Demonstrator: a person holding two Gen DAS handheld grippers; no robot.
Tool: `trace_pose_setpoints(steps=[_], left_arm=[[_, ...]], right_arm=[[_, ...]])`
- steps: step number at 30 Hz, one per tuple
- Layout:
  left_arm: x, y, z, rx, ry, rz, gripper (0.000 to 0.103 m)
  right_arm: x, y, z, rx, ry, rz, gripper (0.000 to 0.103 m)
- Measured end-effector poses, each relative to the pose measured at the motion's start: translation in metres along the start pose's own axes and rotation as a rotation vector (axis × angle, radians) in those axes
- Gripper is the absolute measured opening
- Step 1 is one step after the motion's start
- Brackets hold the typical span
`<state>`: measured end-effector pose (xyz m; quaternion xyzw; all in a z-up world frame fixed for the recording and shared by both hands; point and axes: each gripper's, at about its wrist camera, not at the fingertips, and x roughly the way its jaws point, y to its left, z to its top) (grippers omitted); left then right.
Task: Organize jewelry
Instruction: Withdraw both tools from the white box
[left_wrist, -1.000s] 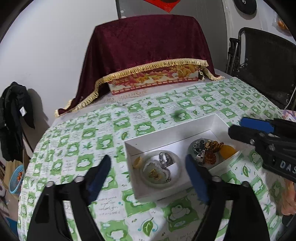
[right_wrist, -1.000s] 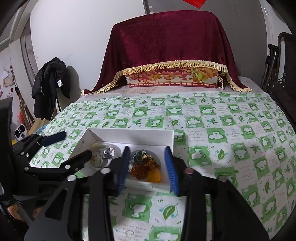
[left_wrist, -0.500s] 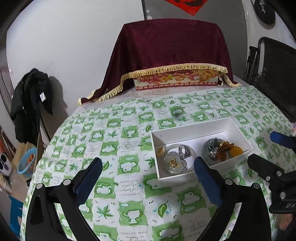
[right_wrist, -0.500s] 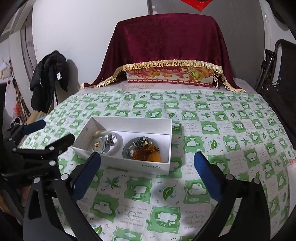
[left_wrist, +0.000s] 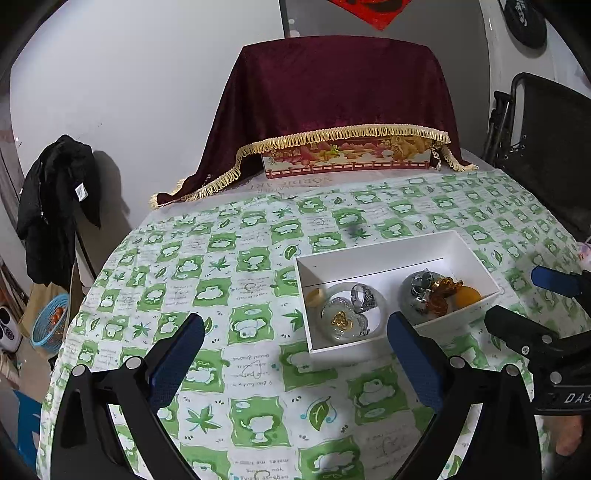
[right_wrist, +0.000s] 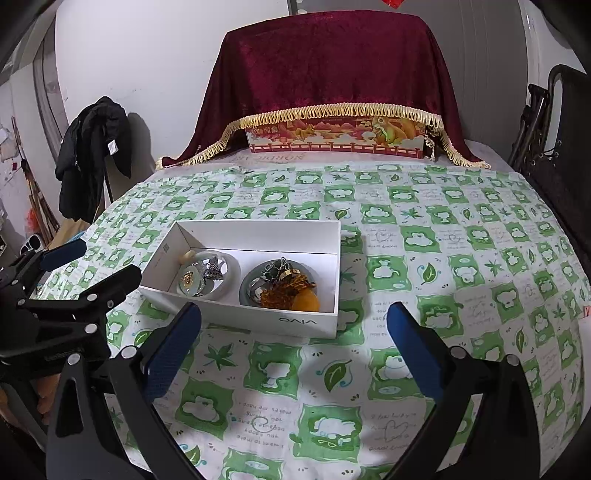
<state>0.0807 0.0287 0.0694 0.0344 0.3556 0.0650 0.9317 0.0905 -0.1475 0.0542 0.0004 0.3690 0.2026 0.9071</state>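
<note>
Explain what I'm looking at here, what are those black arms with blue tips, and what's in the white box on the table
Those are two handheld grippers, one in each of a person's hands, not a robot. Each carries a camera looking out along its two blue-padded fingers. One picture is from the left gripper, the other from the right gripper; each also catches the other gripper at its edge. Both are open and hold nothing. They hover over a table with a green-and-white cloth. On it sits a white box holding two small dishes of jewelry: a clear dish with silver and gold pieces, a grey dish with amber ones. Behind is a red cloth over a box.
</note>
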Motion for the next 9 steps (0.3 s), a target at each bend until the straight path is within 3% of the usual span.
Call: trace_pose_setpoints(steps=[2, 6, 9], left_arm=[[0.0008, 0.0019, 0.0008, -0.013, 0.011, -0.021, 0.100], [0.0068, 0.0025, 0.0014, -0.009, 0.034, 0.037, 0.100], [0.0082, 0.0025, 0.0003, -0.007, 0.043, 0.031, 0.100]], right_arm=[[0.0003, 0.0000, 0.0004, 0.000, 0.001, 0.000, 0.098], [0.0006, -0.0005, 0.0010, 0.003, 0.005, 0.000, 0.098], [0.0011, -0.0001, 0.0010, 0.005, 0.007, 0.000, 0.098]])
